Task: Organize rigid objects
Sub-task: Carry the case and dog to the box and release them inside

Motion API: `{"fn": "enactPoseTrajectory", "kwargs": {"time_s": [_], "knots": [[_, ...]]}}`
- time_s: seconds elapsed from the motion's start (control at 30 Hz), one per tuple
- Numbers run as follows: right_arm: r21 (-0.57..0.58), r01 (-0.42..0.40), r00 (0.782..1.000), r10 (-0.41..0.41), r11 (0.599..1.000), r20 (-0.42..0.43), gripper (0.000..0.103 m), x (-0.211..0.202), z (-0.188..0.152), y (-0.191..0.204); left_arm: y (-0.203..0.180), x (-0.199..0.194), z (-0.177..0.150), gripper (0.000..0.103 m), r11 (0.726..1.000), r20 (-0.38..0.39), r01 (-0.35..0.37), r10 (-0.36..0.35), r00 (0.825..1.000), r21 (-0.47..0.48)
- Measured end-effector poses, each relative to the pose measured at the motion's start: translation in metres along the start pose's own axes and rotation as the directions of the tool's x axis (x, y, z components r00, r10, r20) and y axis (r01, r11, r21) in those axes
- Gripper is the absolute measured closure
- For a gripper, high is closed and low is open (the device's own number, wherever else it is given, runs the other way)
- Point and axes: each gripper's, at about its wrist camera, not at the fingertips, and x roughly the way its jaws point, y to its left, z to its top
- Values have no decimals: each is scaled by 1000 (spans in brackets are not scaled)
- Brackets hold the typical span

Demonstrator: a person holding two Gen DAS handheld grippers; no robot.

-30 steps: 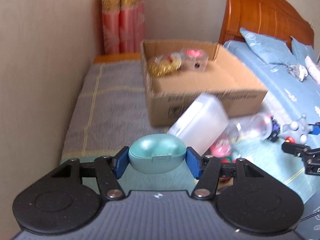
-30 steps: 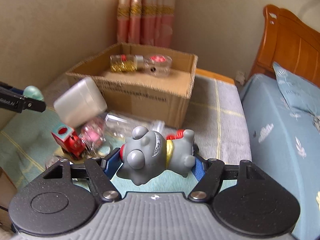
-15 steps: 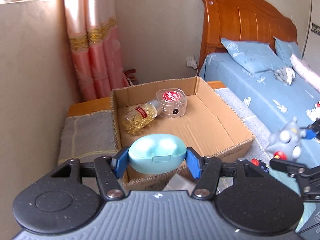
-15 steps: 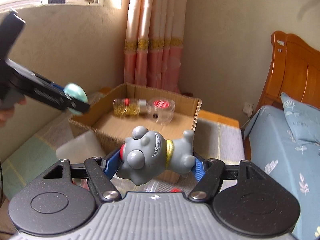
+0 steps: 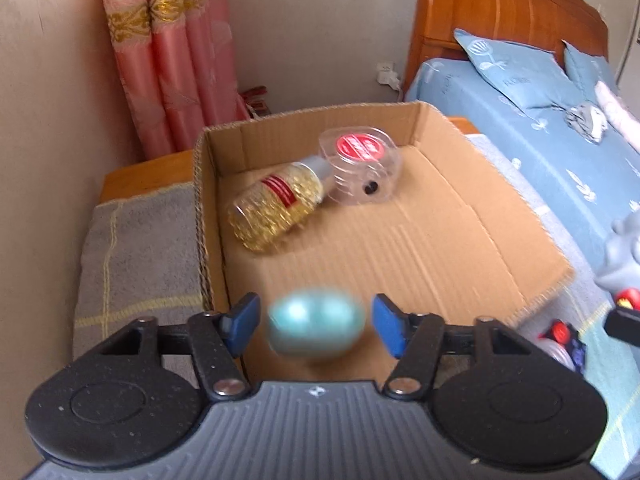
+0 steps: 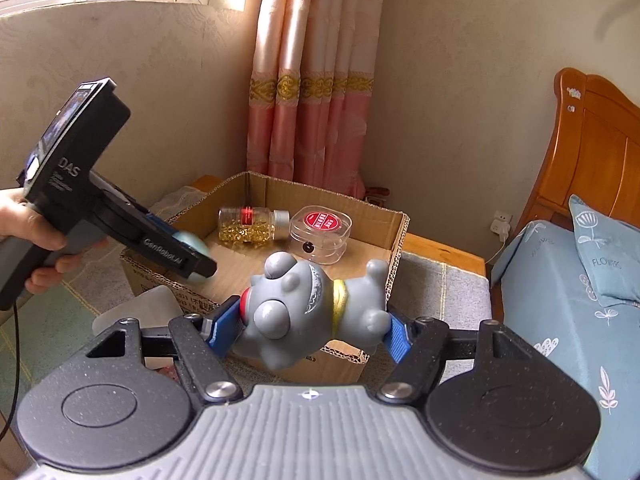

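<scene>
Teal case (image 5: 316, 329) loose between parted left tongs (image 5: 316, 326).

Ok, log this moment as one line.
left gripper: open, teal egg-shaped case blurred, dropping over cardboard box | right gripper: shut on grey toy figure | in box: gold-bead bottle, clear round container

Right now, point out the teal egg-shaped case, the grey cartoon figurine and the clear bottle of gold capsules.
Teal egg-shaped case (image 5: 316, 327), left wrist view: blurred middle of its shell.
Grey cartoon figurine (image 6: 316, 304), right wrist view: its head.
Clear bottle of gold capsules (image 5: 276, 211), left wrist view: side wall near the red label.
</scene>
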Motion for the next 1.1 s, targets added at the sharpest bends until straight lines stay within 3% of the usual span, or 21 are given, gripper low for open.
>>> {"fn": "enactPoseTrajectory", "kwargs": {"time_s": [0.03, 0.23, 0.53, 0.97, 1.0, 1.07, 1.1], "knots": [[4, 1, 1000, -1, 1000, -4, 27, 2, 1, -1, 1, 0, 1, 16, 1000, 12, -14, 14, 1000, -9], [17, -2, 1000, 3, 1000, -16, 27, 12, 8, -6, 4, -25, -4, 7, 999, 109, 4, 0, 994, -41], [40, -36, 998, 38, 999, -58, 27, 35, 25, -15, -4, -77, -34, 2, 990, 217, -135, 138, 966, -30], [33, -16, 994, 19, 999, -105, 26, 89, 70, -15, -5, -100, -88, 1, 974, 178, -204, 219, 959, -97], [31, -10, 994, 13, 999, -104, 25, 94, 73, -16, -4, -101, -90, 1, 973, 179, -210, 225, 958, -97], [32, -2, 996, 5, 999, -89, 13, 100, 78, -17, -2, -102, -95, 1, 971, 179, -210, 227, 957, -111], [34, -4, 997, 6, 999, -80, 1, 102, 79, -18, -1, -103, -96, 1, 971, 178, -205, 224, 958, -120]]}}
